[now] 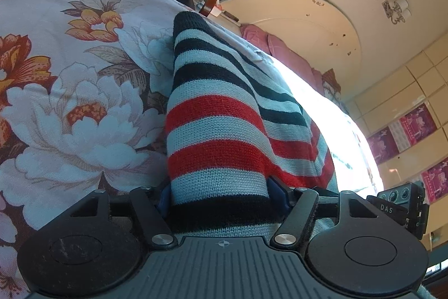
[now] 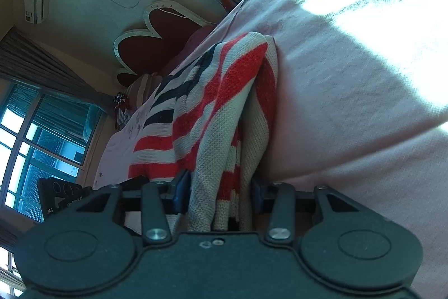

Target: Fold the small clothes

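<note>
— Two claws, one garment: on our left, the left gripper has its blue pads closed onto a wide band of the red, black and pale-grey striped knitted top, which trails forward onto the flower-printed cotton bedspread.

— And on our right?

— Our right gripper is pinched onto a bunched edge of the same knit, several layers gathered between its fingers, the rest lying on the pale sheet.

— How will it handle, do we think?

— Soft, light and stretchy, we judge; it sags rather than holds shape. We should grip at hems or corners, since a mid-panel hold lets layers slip unevenly.
</note>
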### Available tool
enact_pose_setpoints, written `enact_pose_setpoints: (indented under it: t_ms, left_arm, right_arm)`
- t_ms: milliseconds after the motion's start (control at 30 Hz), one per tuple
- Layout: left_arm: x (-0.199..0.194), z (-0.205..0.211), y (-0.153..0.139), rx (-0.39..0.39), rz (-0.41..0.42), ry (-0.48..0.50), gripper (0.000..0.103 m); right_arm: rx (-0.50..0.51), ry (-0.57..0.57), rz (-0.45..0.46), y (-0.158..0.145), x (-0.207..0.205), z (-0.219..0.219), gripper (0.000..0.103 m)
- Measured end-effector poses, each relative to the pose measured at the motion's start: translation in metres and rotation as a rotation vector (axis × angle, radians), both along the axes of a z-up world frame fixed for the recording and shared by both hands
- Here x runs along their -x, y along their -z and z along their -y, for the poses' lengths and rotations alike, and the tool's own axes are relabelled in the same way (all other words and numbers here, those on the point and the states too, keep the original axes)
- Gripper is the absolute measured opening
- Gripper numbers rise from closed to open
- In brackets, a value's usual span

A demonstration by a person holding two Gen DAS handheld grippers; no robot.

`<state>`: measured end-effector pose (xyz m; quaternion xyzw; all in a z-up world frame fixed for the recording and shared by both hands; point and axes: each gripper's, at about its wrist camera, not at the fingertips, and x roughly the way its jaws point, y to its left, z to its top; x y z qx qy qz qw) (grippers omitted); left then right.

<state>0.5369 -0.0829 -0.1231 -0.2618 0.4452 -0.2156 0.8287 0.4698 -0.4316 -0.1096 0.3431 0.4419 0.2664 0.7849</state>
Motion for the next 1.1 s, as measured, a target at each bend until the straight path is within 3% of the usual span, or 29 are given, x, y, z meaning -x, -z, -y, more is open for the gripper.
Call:
enact_pose_setpoints:
  t_ms: [267, 767, 1100]
  left_arm:
    - [0.011, 0.002, -0.013, -0.015, 0.032, -0.010, 0.054]
    - [0.036, 0.004, -0.052, 0.010, 0.125, 0.060, 0.053]
    - [0.054, -0.063, -0.074, 0.014, 0.169, 0.088, 0.053]
  right_arm:
    - [0.040, 0.016, 0.068, -0.015, 0.012, -0.009, 0.033]
    - [0.150, 0.022, 0.193, -0.072, 0.039, -0.023, 0.033]
    - [0.197, 0.034, 0.227, -0.096, 0.055, -0.086, 0.033]
